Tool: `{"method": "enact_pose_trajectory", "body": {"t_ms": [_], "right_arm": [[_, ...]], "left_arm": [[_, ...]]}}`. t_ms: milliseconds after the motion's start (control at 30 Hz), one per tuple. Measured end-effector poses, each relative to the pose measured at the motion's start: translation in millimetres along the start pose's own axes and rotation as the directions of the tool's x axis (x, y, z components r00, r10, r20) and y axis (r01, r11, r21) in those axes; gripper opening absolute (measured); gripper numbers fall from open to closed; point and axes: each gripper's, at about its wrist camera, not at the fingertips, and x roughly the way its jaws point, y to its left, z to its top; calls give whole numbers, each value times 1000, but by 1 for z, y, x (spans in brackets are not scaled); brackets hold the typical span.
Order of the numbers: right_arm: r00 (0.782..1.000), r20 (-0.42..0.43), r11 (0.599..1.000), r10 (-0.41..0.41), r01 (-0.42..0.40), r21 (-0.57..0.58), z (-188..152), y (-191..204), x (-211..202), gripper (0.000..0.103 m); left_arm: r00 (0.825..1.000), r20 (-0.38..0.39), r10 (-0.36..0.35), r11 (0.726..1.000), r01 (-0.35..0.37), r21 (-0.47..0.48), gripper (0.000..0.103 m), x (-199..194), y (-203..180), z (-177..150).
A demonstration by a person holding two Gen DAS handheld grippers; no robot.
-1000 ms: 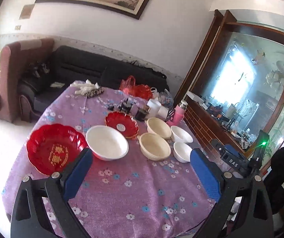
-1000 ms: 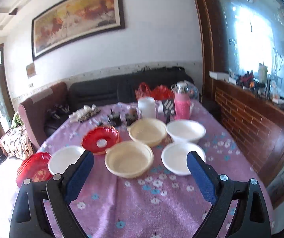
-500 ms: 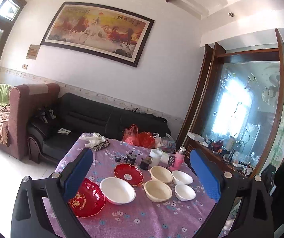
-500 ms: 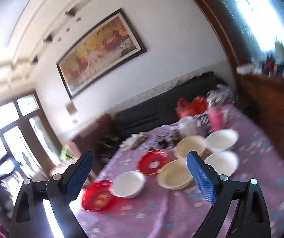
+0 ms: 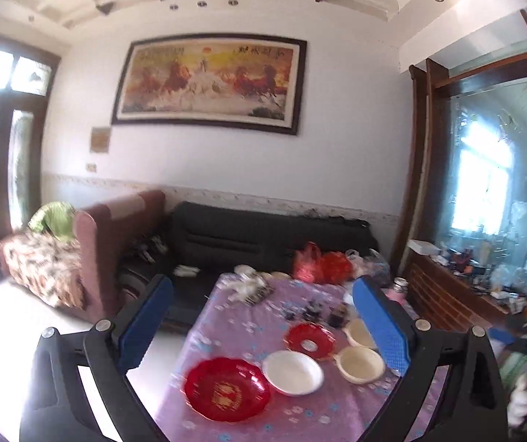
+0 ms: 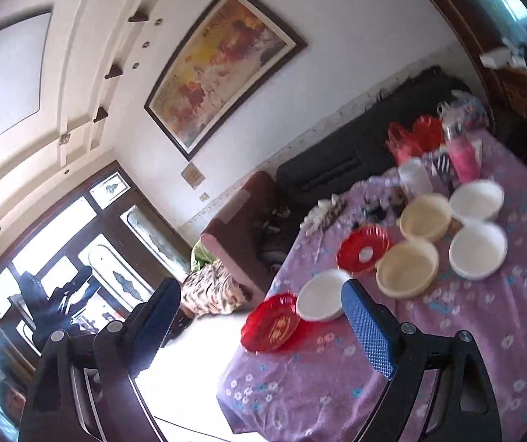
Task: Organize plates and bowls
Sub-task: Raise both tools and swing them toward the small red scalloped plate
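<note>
Judging by their look, the scalloped red plastic plates (image 5: 226, 388) and shallow white (image 5: 292, 372) and cream bowls (image 5: 361, 364), spread on the purple floral-clothed worktop (image 6: 429, 331), are taken as light, stiff, slippery; rims should be pinched. Both the left claw (image 5: 263, 324) and the right claw (image 6: 263, 324) are held released, empty, above.

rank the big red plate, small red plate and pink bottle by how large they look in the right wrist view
1. big red plate
2. small red plate, looking only slightly smaller, and it lies farther away, so true order is unsure
3. pink bottle, farthest back
</note>
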Motion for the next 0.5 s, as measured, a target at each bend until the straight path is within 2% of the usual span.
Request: {"method": "enact_pose_trajectory", "body": {"t_ms": [67,133,200,233,267,333,367,400,433,467,500], "right_arm": [[996,82,996,-25,32,-84,41,35,-16,93],[985,153,983,-82,105,-149,80,66,-26,93],[971,194,970,-137,171,-171,120,88,-30,93],[963,206,963,-173,209,-170,139,97,-31,93],[951,222,952,-214,254,-172,158,106,-32,93],[919,254,916,-303,355,-190,194,124,-33,93],[897,272,889,-350,409,-204,212,133,-30,94],[874,291,862,-388,456,-220,227,140,-26,99],[851,307,834,-425,500,-233,238,145,-19,102],[832,310,809,-460,536,-239,247,145,-10,103],[826,294,800,-481,551,-237,250,140,3,103]], "left_arm": [[991,63,119,992,-121,33,99,-8,7,37],[974,84,211,976,-214,31,99,-7,17,72],[950,81,301,952,-304,26,99,3,30,104],[928,82,363,930,-366,37,99,9,35,118],[891,94,444,891,-450,59,99,16,40,130],[795,127,593,788,-605,116,100,31,46,146],[750,128,649,736,-661,148,101,41,50,151],[734,113,670,717,-679,160,101,51,56,151],[754,80,652,739,-656,153,101,57,62,148],[798,39,601,789,-601,130,101,64,68,141],[844,-3,536,840,-533,101,101,74,73,130]]}}
